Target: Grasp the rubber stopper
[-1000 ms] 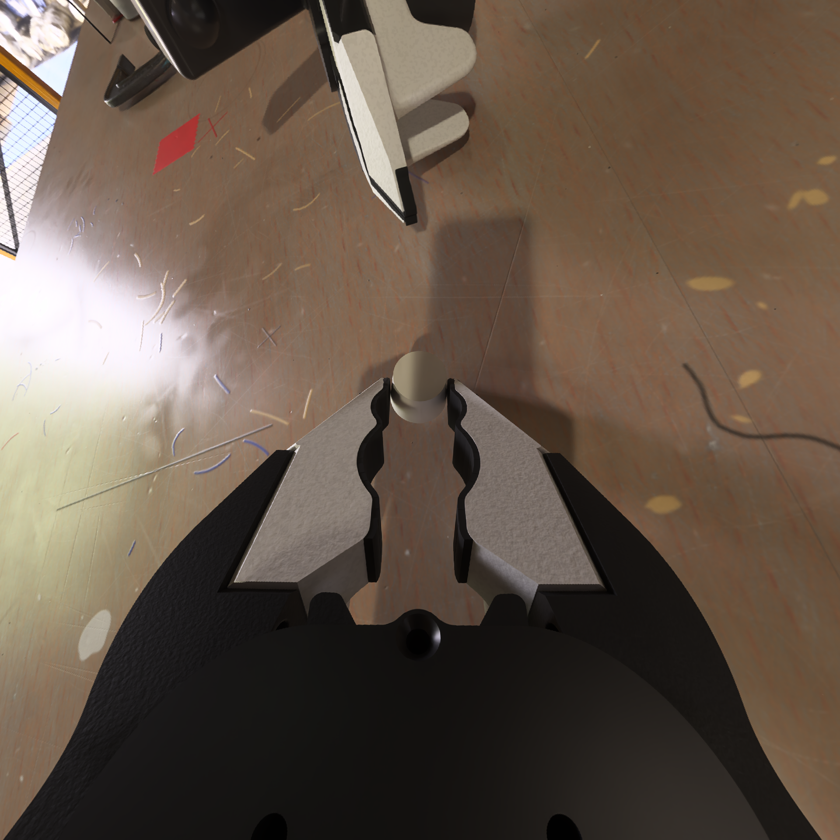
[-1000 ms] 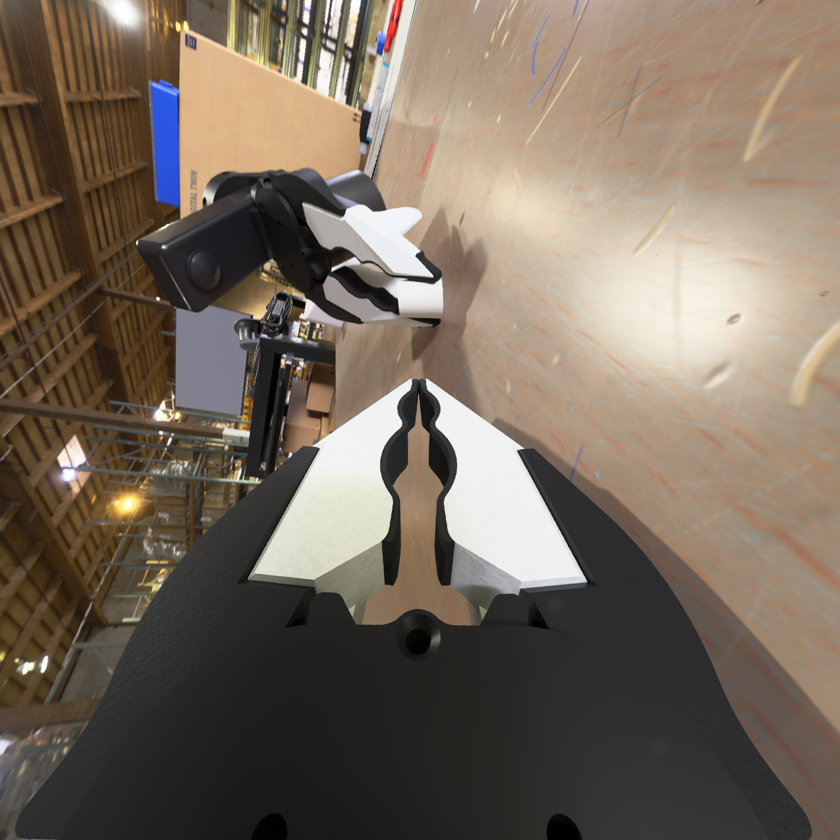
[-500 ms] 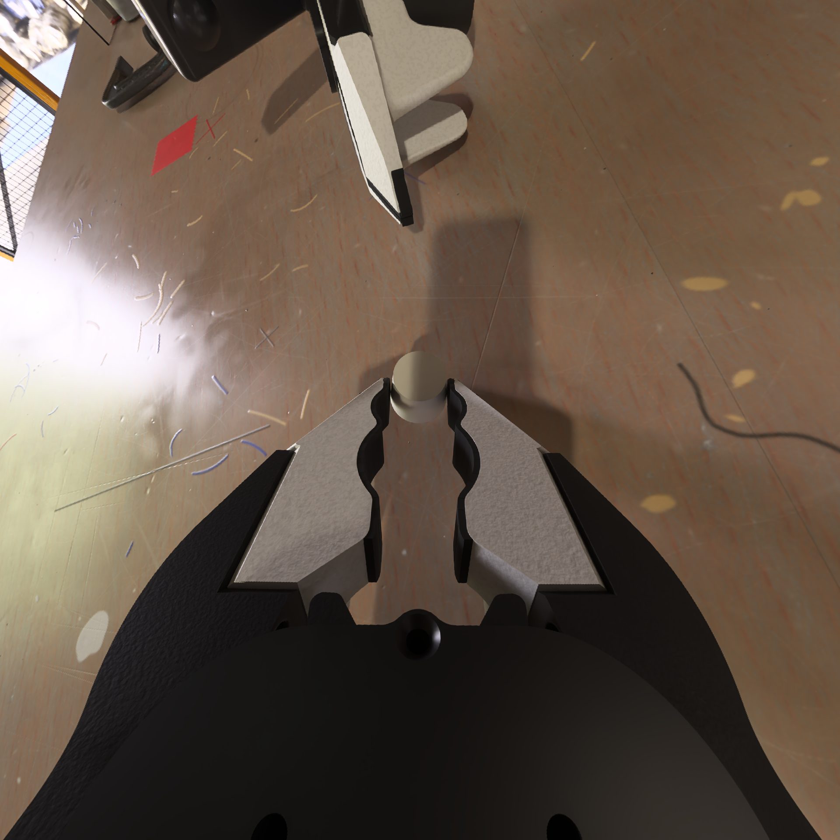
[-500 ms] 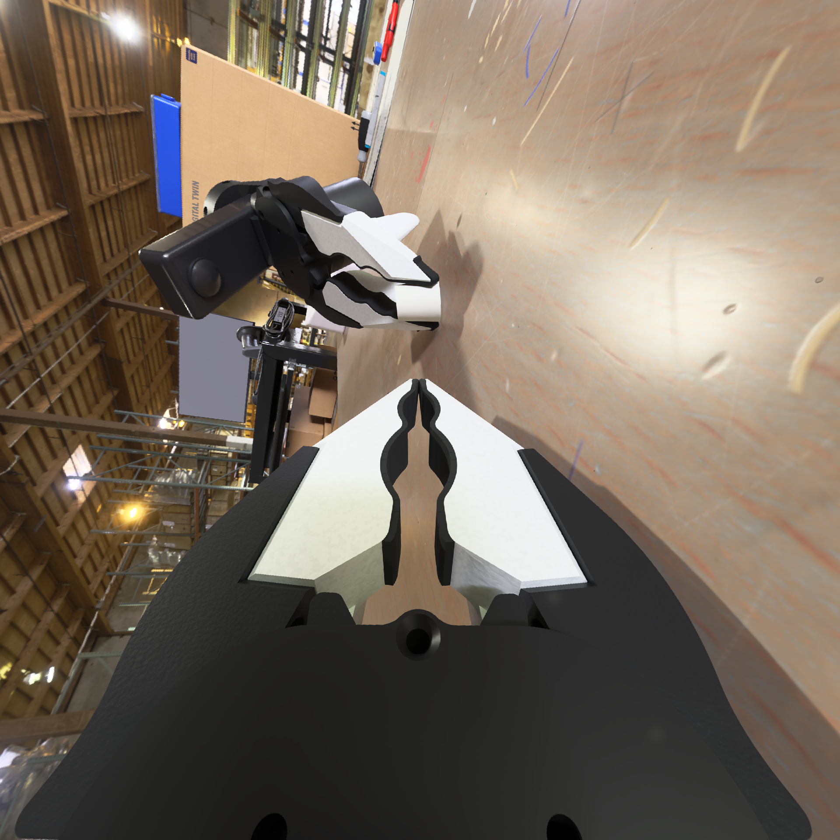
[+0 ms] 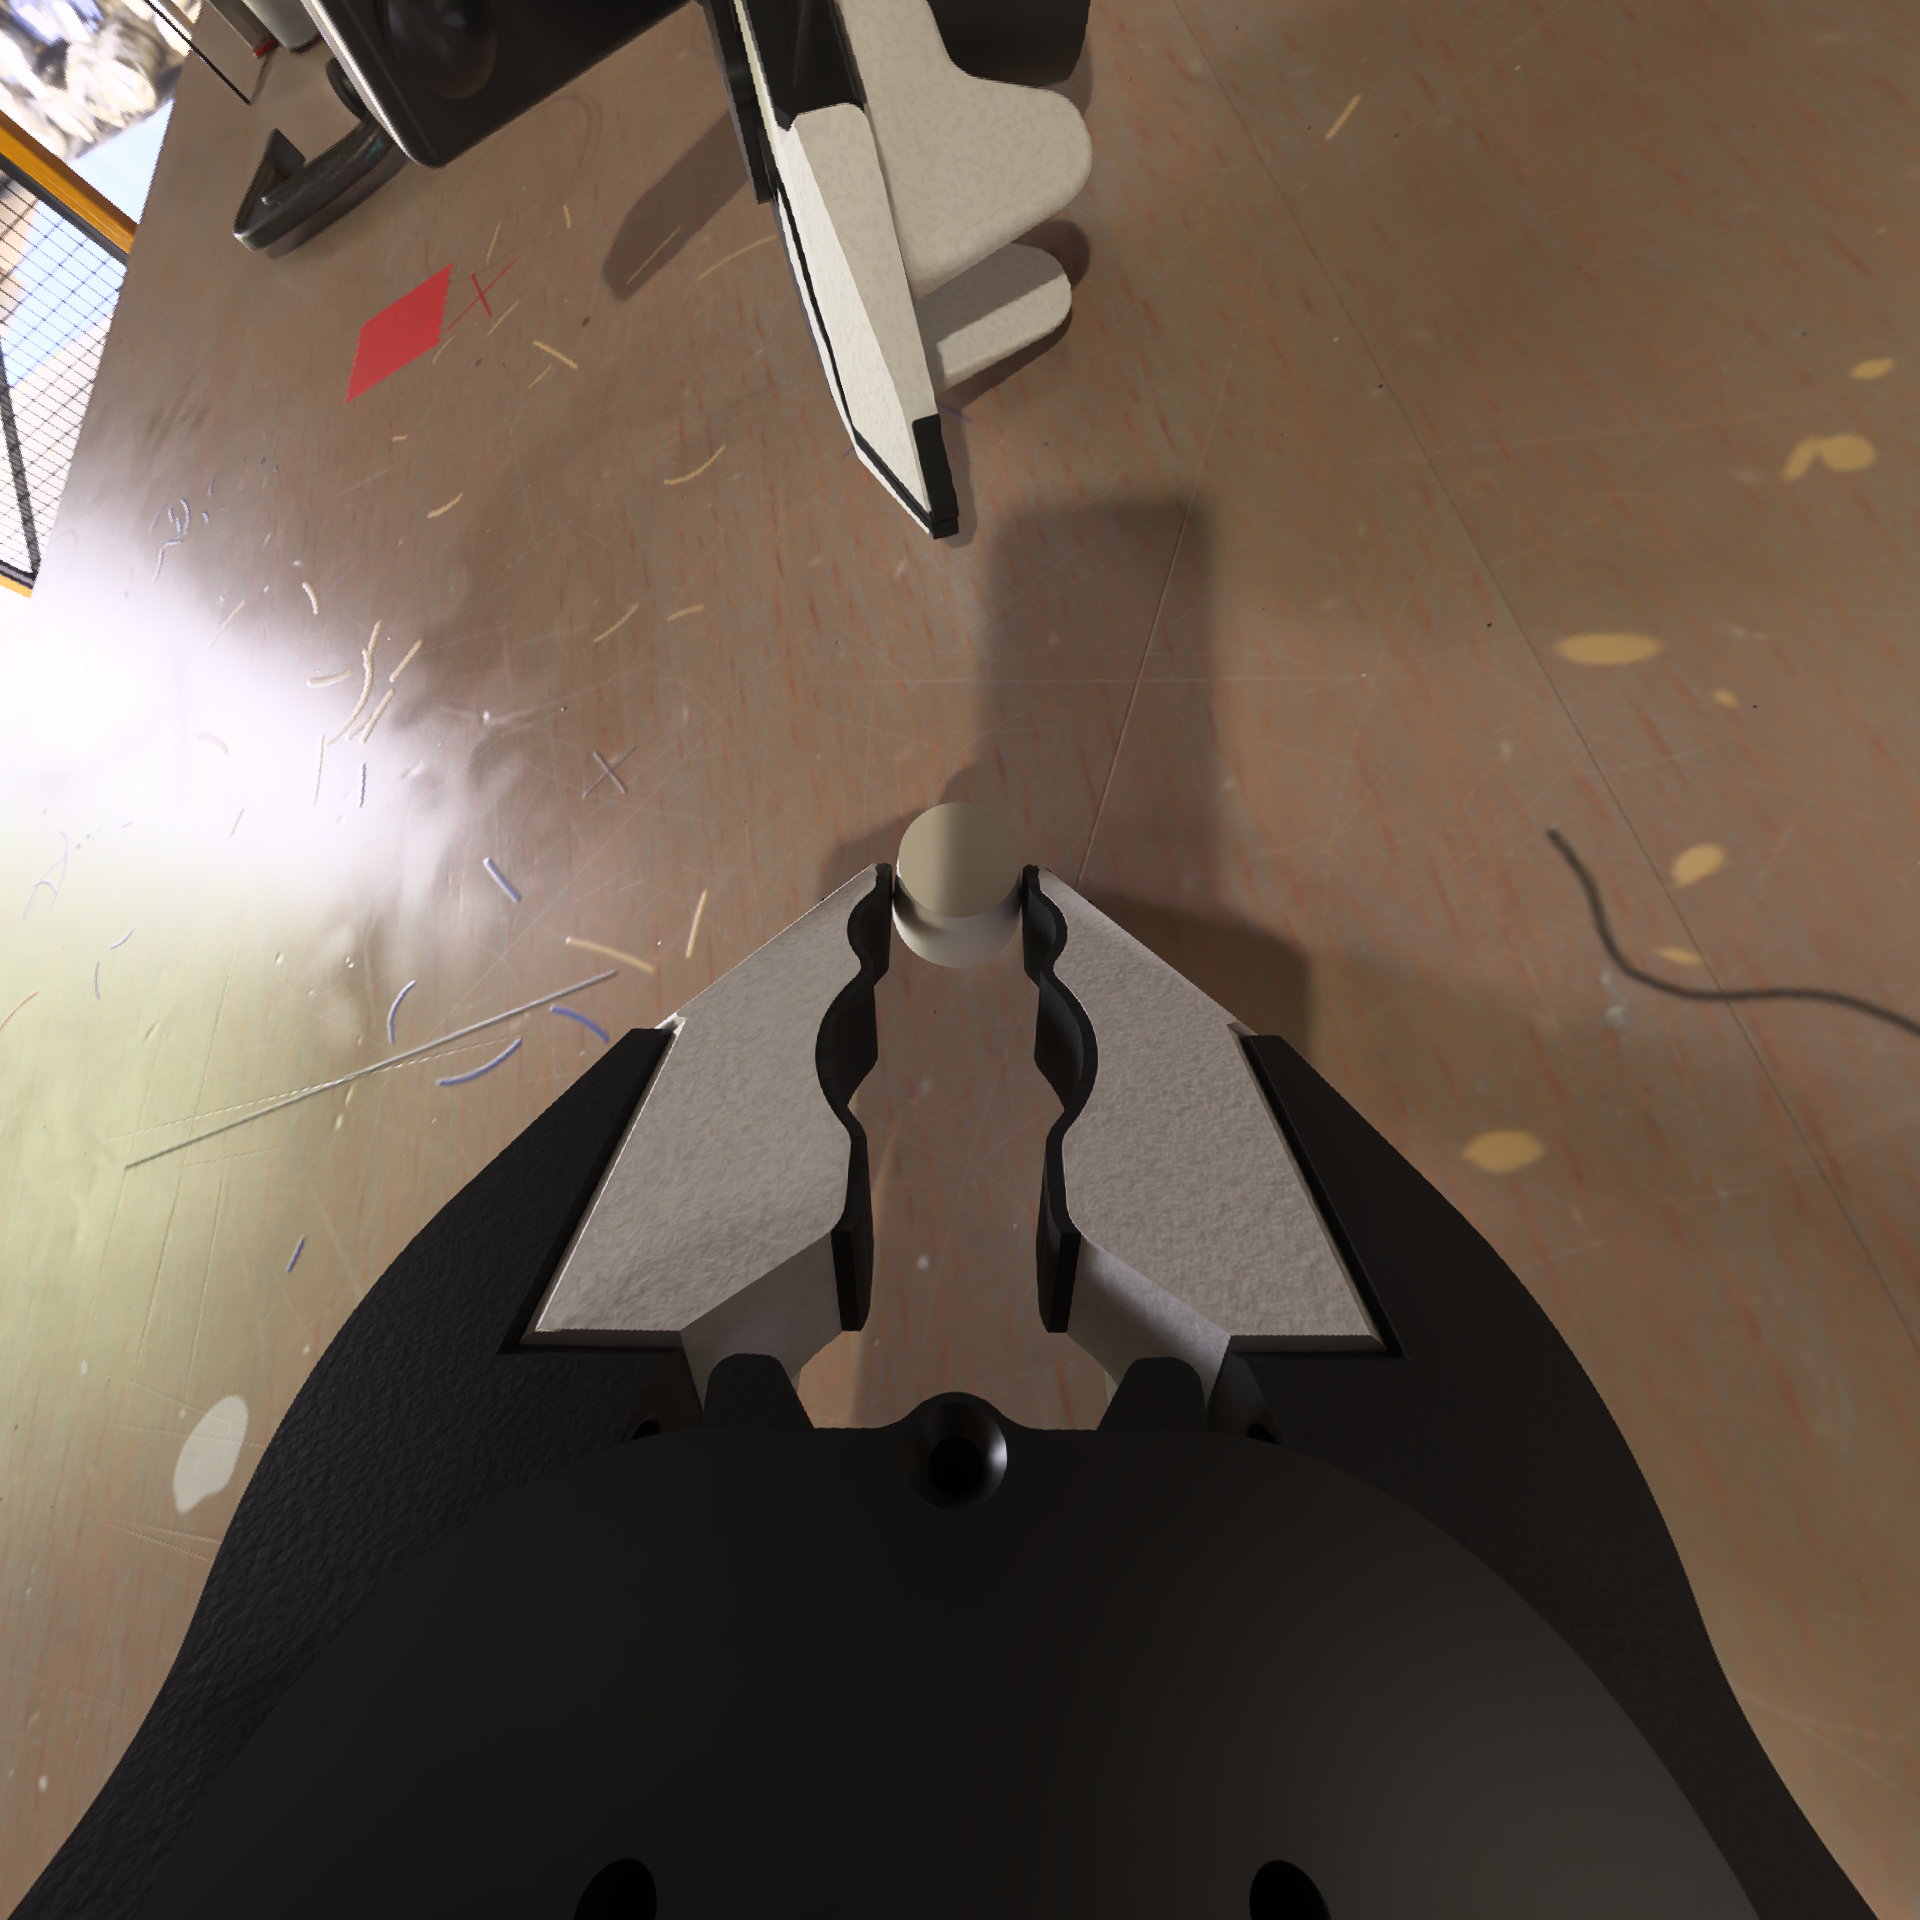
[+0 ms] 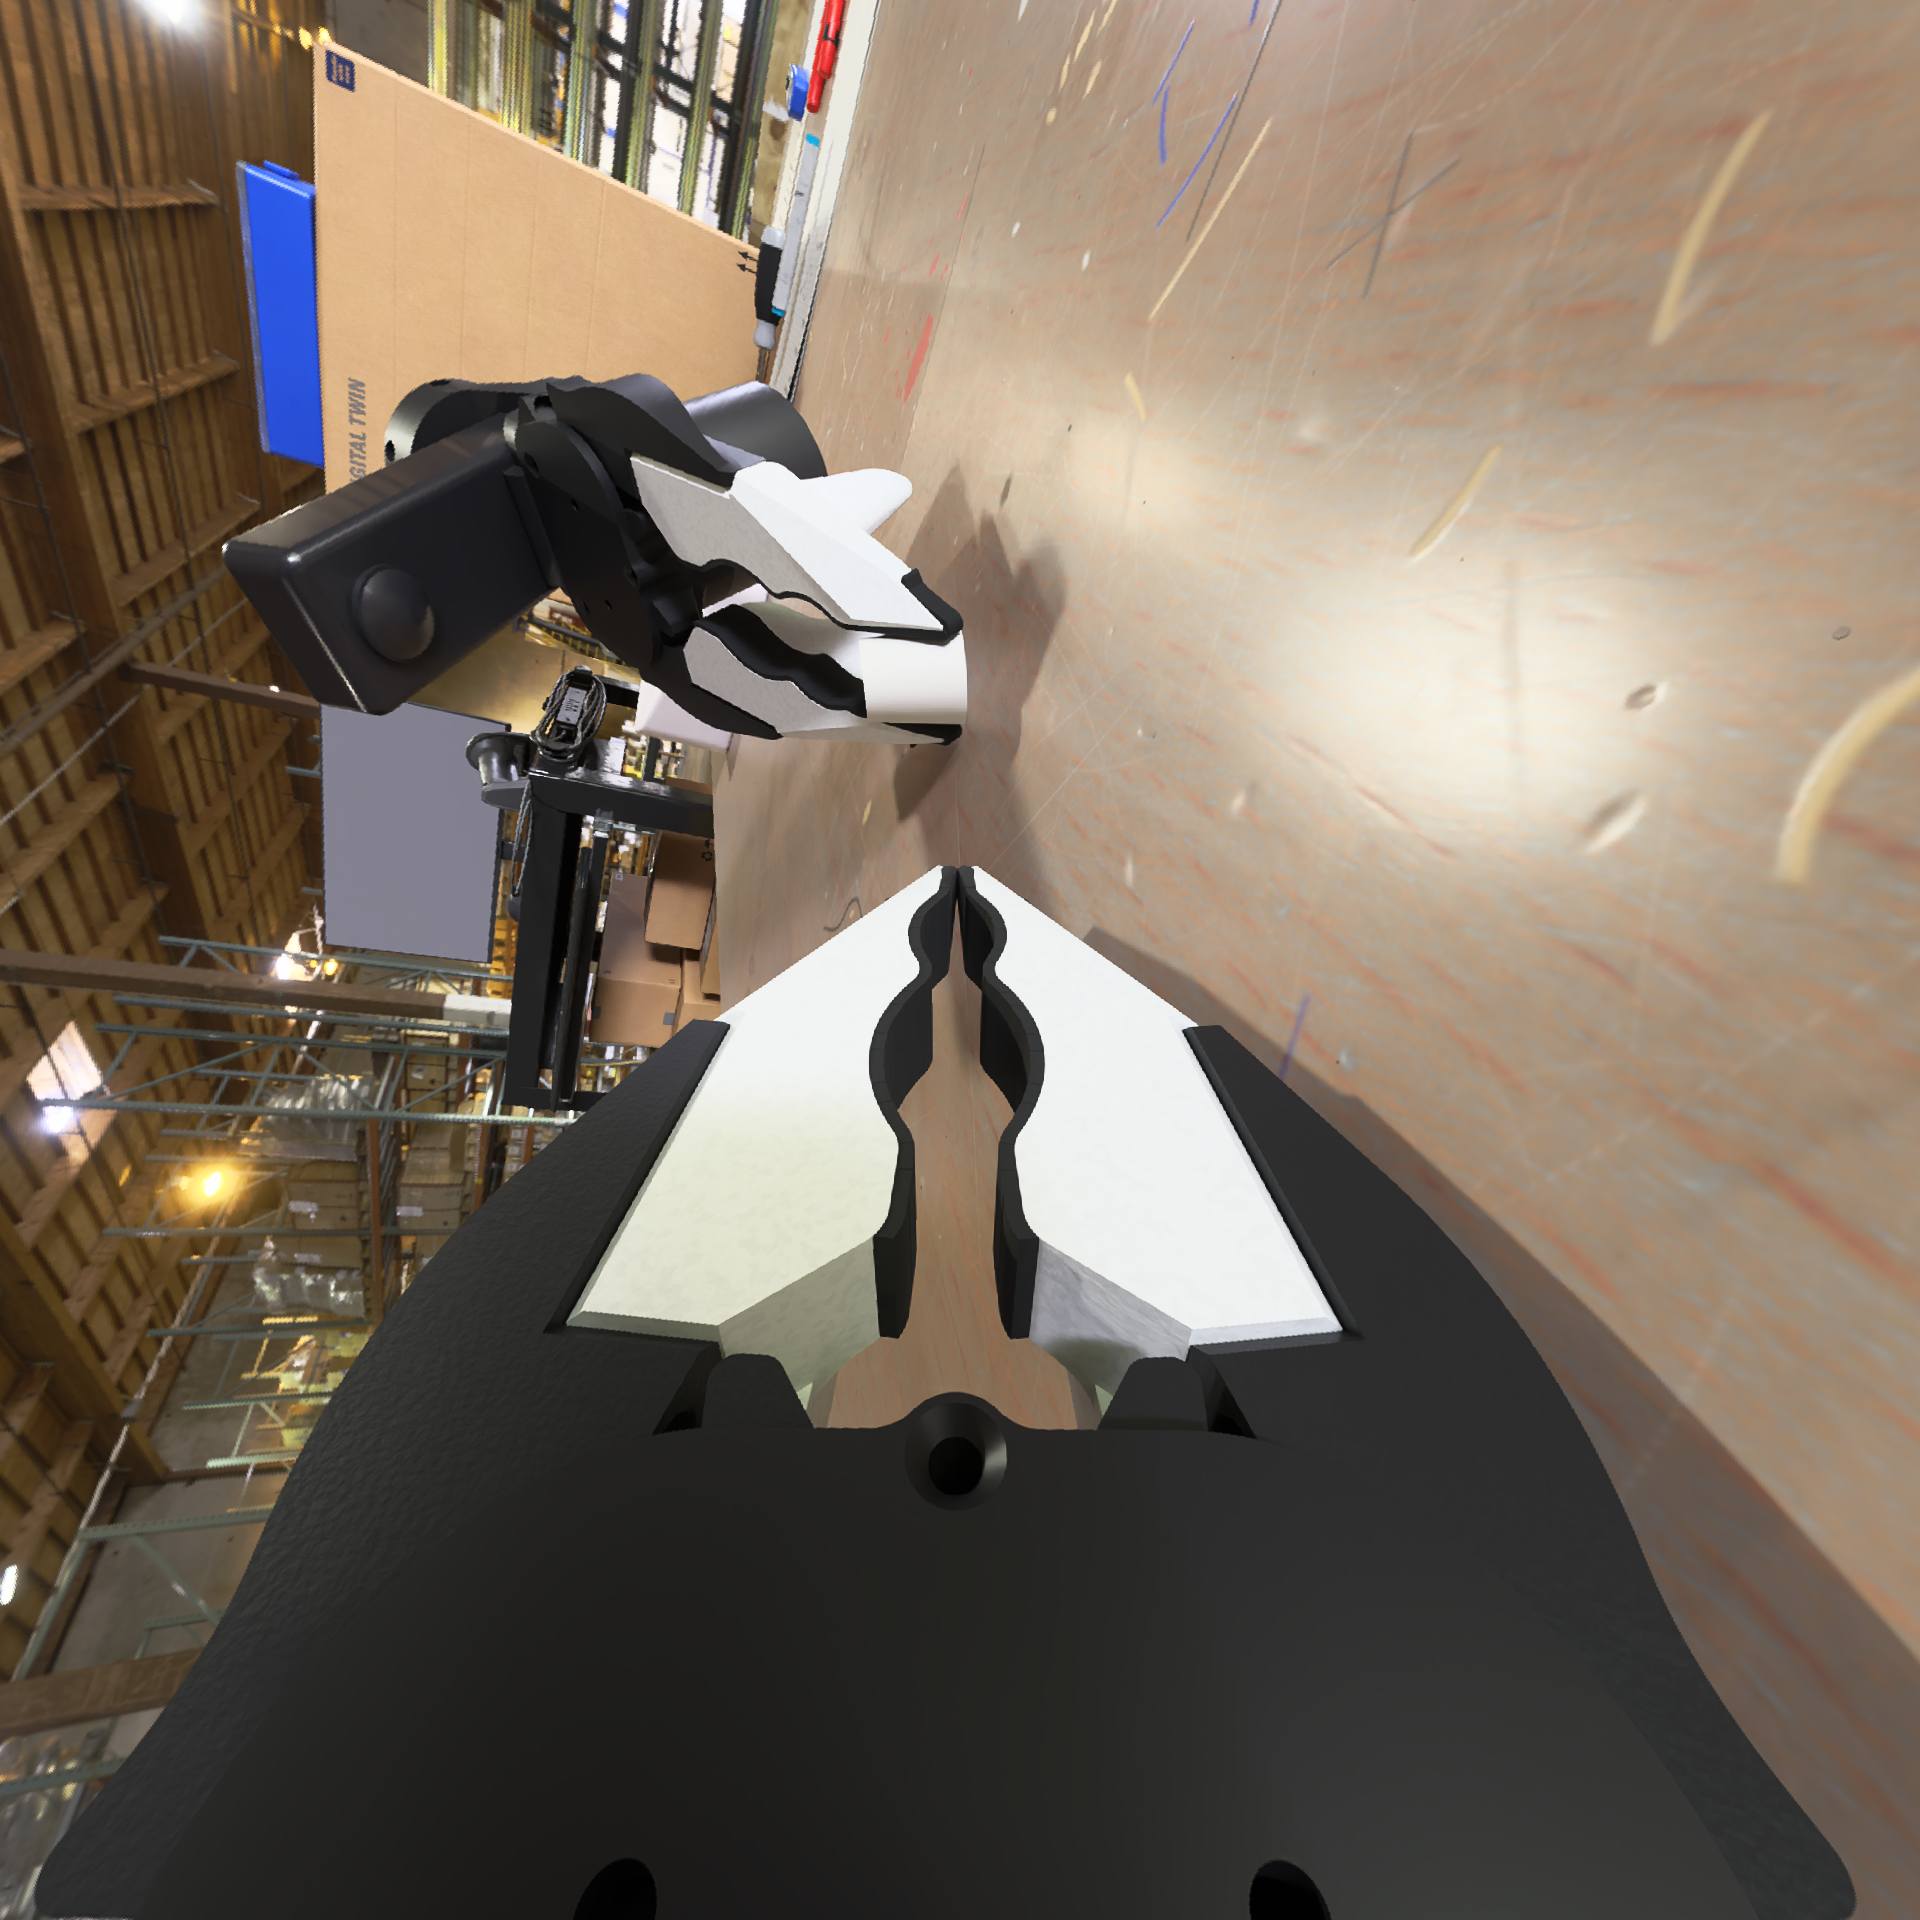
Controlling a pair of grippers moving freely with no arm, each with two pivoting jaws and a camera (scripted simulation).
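Note:
The rubber stopper [image 5: 954, 894] is a small beige plug standing on the scratched wooden table [image 5: 1455, 520]. My left gripper [image 5: 956, 883] is shut on it, and its two tips pinch the stopper's sides just above the table. The left gripper also shows in the right wrist view [image 6: 935, 675], with its tips down at the table; the stopper is hidden there. My right gripper [image 6: 956, 878] is shut and empty. It lies low over the table beyond the stopper and points at the left gripper; it also shows in the left wrist view [image 5: 914, 457].
A red diamond mark [image 5: 400, 332] and a thin black curved line [image 5: 1662, 977] are on the table. A dark curved object [image 5: 312, 197] lies at the far left, beside a mesh fence [image 5: 52, 312]. A cardboard panel [image 6: 520, 260] and a black stand [image 6: 566, 914] are beyond the table edge.
The left gripper has stayed shut on the stopper in the same place. The right gripper has shifted slightly, and its tip now sits a little nearer the stopper.

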